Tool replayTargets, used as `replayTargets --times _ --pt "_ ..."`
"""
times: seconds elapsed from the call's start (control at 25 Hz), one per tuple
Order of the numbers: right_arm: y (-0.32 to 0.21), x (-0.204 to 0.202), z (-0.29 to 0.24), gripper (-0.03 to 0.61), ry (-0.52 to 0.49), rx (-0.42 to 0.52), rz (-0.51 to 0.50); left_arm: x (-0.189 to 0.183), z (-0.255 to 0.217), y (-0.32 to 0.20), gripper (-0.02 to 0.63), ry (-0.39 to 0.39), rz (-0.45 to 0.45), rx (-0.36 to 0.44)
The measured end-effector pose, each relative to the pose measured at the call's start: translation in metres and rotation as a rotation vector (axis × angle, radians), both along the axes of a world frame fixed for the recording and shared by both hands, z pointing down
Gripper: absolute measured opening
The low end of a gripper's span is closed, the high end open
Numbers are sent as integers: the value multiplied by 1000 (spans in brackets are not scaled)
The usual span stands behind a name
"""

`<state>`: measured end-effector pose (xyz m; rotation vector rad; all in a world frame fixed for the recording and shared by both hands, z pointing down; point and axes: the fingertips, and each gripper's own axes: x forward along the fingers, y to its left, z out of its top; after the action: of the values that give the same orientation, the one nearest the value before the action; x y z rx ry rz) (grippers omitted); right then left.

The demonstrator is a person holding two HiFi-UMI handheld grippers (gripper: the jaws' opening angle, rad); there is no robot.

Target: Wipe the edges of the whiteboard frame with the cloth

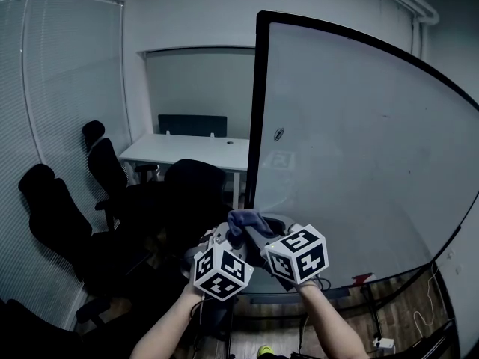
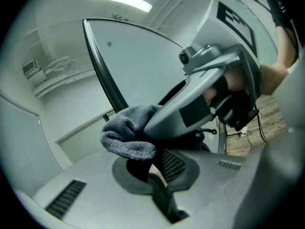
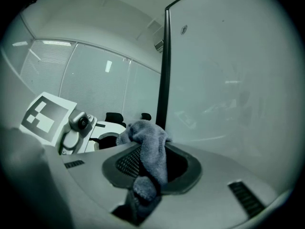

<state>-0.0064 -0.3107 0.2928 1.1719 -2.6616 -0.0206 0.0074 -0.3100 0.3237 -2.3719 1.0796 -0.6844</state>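
A large whiteboard (image 1: 352, 140) with a black frame (image 1: 254, 126) stands ahead to the right. A blue-grey cloth (image 1: 245, 221) is bunched between my two grippers, just left of the frame's lower left edge. In the right gripper view the cloth (image 3: 150, 151) hangs down between the jaws of my right gripper (image 3: 147, 175), shut on it, beside the frame (image 3: 164, 66). In the left gripper view the cloth (image 2: 126, 135) rises from the jaws of my left gripper (image 2: 147, 168), which look shut on it; the right gripper's housing (image 2: 209, 94) presses over it. The marker cubes (image 1: 299, 254) hide the jaws in the head view.
Black office chairs (image 1: 52, 208) crowd the left side, and another chair (image 1: 191, 193) stands right in front of the grippers. A white desk (image 1: 187, 152) stands at the back wall. Blinds (image 1: 60, 88) cover the left wall. Cables and the board's stand (image 1: 374, 305) are on the wooden floor.
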Motion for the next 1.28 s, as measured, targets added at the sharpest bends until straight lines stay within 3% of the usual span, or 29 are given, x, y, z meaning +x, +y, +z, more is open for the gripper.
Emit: replayTargets --times 1.28 --pt "2 -3 -127 101 116 258 -23 0 -120 -2 15 -118 -9 143"
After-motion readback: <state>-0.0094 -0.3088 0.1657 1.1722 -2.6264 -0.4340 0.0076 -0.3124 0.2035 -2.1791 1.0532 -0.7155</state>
